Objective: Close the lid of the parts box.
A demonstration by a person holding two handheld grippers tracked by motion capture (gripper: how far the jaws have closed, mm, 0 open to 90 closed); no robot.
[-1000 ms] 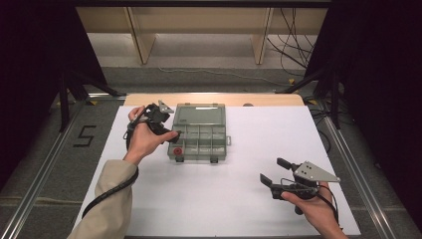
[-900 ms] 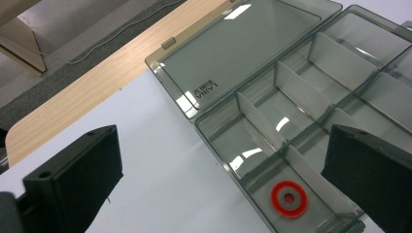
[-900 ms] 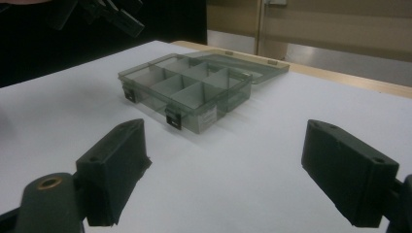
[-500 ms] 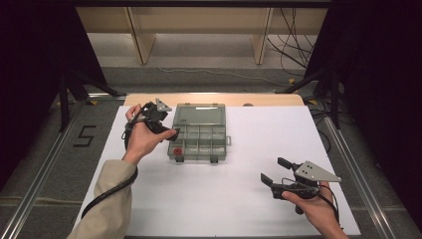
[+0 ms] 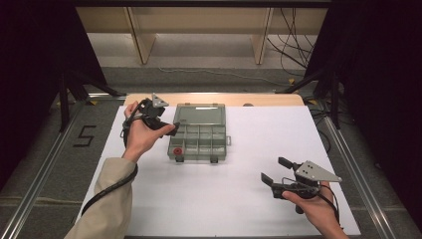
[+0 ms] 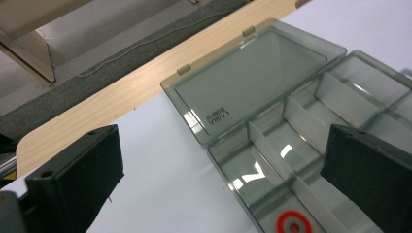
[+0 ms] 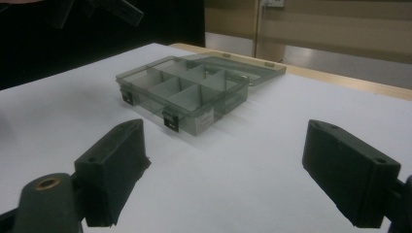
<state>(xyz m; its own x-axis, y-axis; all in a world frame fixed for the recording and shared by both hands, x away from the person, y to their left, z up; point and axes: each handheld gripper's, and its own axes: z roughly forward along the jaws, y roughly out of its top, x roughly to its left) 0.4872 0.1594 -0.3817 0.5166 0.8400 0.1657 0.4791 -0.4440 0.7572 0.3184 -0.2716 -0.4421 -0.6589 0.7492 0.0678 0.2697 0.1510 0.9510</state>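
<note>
A smoky clear compartment box [image 5: 205, 141] lies on the white table with its lid [image 5: 197, 114] folded flat toward the far edge. A red ring-shaped piece [image 5: 177, 151] rests in its front-left compartment. My left gripper [image 5: 166, 119] hovers at the box's left side, open and holding nothing. The left gripper view has the lid [image 6: 252, 80], the dividers and the red ring [image 6: 293, 224] between its spread jaws [image 6: 221, 182]. At the front right, my right gripper [image 5: 272, 168] is open and empty, facing the box [image 7: 182, 92] from a distance [image 7: 228, 170].
White paper [image 5: 249, 199] covers the table, with a bare wooden strip [image 5: 268, 98] along the far edge. Metal rails [image 5: 45, 169] run along both sides. A shelf unit and cables stand behind the table.
The left hand has shifted very slightly at the box's left side. The right gripper has stayed in place, and both stay open.
</note>
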